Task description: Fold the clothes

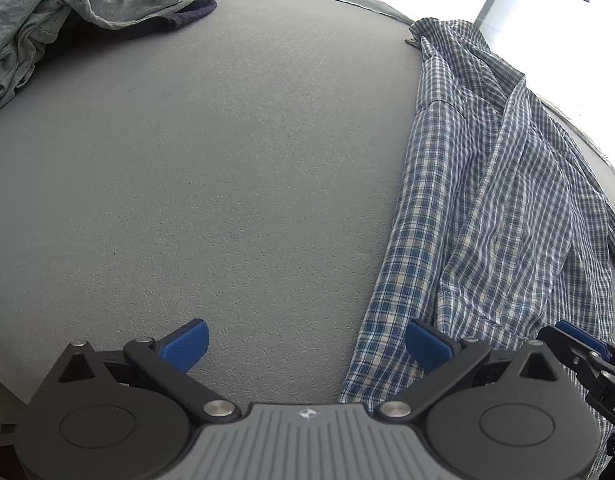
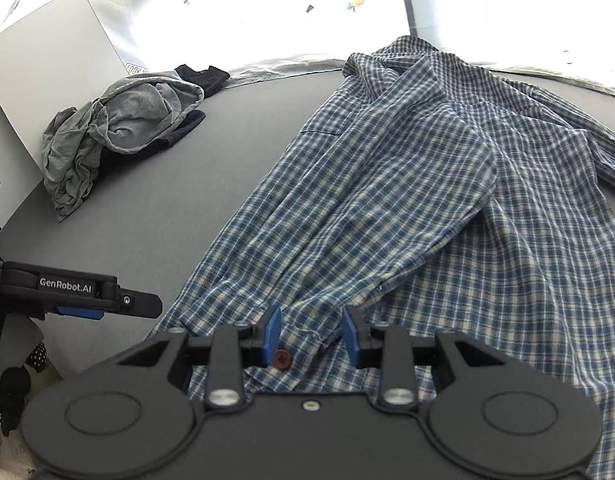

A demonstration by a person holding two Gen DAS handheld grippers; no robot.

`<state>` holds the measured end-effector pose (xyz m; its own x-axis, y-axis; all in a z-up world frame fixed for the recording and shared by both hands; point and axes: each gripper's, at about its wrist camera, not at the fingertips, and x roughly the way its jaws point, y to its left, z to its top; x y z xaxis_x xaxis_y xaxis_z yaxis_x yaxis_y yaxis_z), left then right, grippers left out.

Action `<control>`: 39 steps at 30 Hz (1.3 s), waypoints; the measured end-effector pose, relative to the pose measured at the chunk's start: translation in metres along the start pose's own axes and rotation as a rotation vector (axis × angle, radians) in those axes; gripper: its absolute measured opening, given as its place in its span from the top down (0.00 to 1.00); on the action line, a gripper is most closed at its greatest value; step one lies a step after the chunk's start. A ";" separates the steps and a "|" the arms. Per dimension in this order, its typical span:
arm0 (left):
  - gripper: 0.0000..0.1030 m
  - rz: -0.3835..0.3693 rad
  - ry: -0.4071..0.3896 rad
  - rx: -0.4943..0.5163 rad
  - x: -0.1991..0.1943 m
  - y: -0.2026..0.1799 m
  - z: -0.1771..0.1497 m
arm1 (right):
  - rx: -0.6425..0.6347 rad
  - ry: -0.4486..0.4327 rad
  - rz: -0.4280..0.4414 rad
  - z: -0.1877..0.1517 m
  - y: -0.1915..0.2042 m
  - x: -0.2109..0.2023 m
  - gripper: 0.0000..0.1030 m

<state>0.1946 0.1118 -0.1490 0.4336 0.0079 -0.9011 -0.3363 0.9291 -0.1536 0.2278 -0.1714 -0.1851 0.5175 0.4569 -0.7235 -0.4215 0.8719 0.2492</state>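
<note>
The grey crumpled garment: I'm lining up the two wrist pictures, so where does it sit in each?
Left wrist view: the grey crumpled garment fills the top-left corner, on the grey table.
Right wrist view: it lies at left, above the middle, at the table's far edge.
Shared landmark: the blue plaid shirt, right of the garment in both.
</note>
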 end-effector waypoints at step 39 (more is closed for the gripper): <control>0.57 -0.224 -0.235 0.334 0.213 -0.271 0.254 | 0.185 -0.028 -0.428 0.076 -0.199 0.060 0.11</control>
<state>0.5900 -0.0442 -0.1962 0.6556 -0.1586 -0.7383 0.0579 0.9854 -0.1603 0.3996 -0.3043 -0.2297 0.6367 0.0511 -0.7694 -0.0267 0.9987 0.0443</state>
